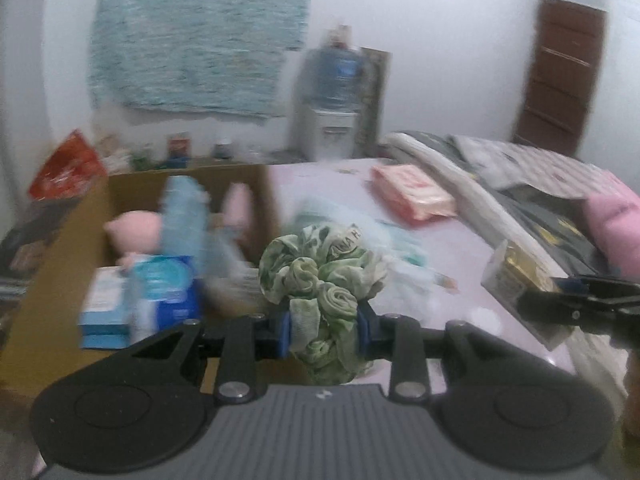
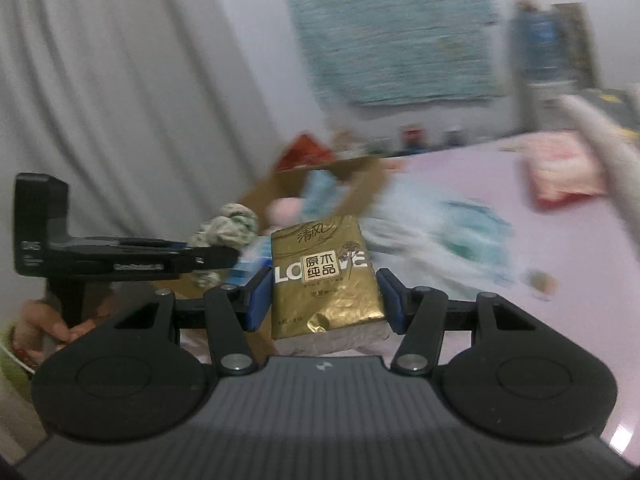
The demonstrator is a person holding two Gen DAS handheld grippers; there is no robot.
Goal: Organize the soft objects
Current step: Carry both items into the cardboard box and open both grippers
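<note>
— Green scrunchie (image 1: 324,276) pinched tight in left gripper (image 1: 323,322), aloft beside cardboard box (image 1: 52,280)?

— Yes; gold tissue pack (image 2: 326,276) clamped in right gripper (image 2: 323,300), above pink bed (image 2: 540,216). Carry over box opening, lower among plush, then release one at a time.

We note the left gripper (image 1: 324,330): matte black linkage arms, silver pivot screws, blue pads (image 1: 283,330), two round black discs flanking a grey ribbed housing with a small white mark at lower centre. The right gripper (image 2: 324,300) matches in build, with blue pads (image 2: 258,300). At left of the right wrist view, the left gripper's black body shows blurred white lettering, and a hand (image 2: 52,320) below it.
</note>
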